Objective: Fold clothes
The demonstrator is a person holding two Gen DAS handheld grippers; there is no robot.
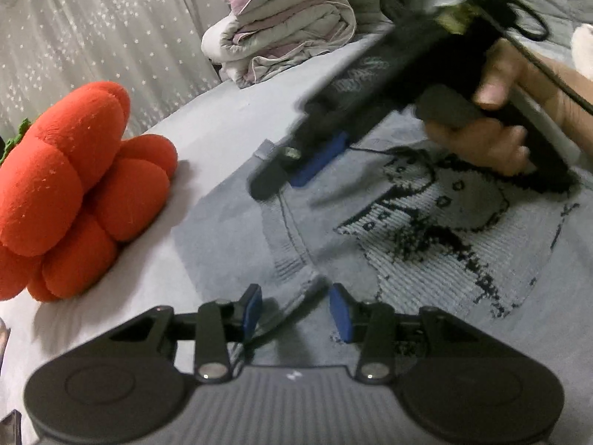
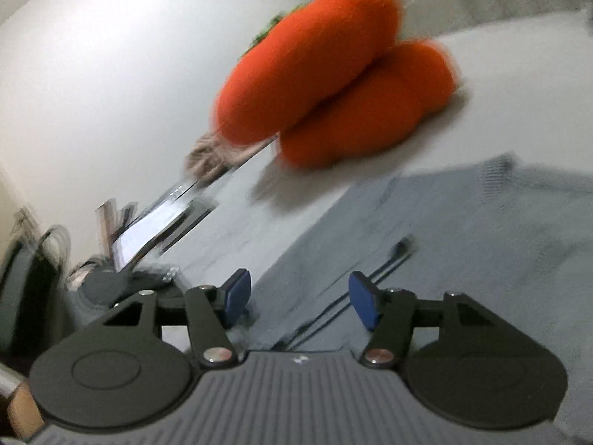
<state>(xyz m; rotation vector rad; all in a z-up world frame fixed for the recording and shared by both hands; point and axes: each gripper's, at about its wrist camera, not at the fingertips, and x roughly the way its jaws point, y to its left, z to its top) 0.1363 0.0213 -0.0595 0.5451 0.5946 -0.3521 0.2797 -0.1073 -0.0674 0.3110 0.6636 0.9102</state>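
Covering the whole lower scene, a pale grey bed sheet point(image 1: 229, 118) carries a grey knitted sweater point(image 1: 426, 244) laid flat with its dark-and-white knitted picture facing up. In the left wrist view the garment's ribbed neckline point(image 1: 292, 244) lies toward the left, near the orange plush, and the body runs away to the right, so its long axis lies roughly across that view; how far it reaches to the right cannot be told. Beside the neck end, an orange lobed plush cushion point(image 1: 74, 193) sits on the sheet, close to the sweater but apart from it, and it also shows blurred in the right wrist view point(image 2: 333, 81). Further back, a rumpled white and mauve quilt point(image 1: 281, 33) is heaped against a grey curtain with small white dots point(image 1: 92, 37). A person's right hand point(image 1: 496, 137) grips the right gripper point(image 1: 292, 174), which reaches down over the sweater's shoulder area; from its own camera point(image 2: 296, 300) the blue-padded jaws stand apart over grey knit, holding nothing. The left gripper point(image 1: 296, 311) hovers low at the neckline, jaws likewise apart and empty. A thin dark cord point(image 2: 355, 289) lies across the knit.
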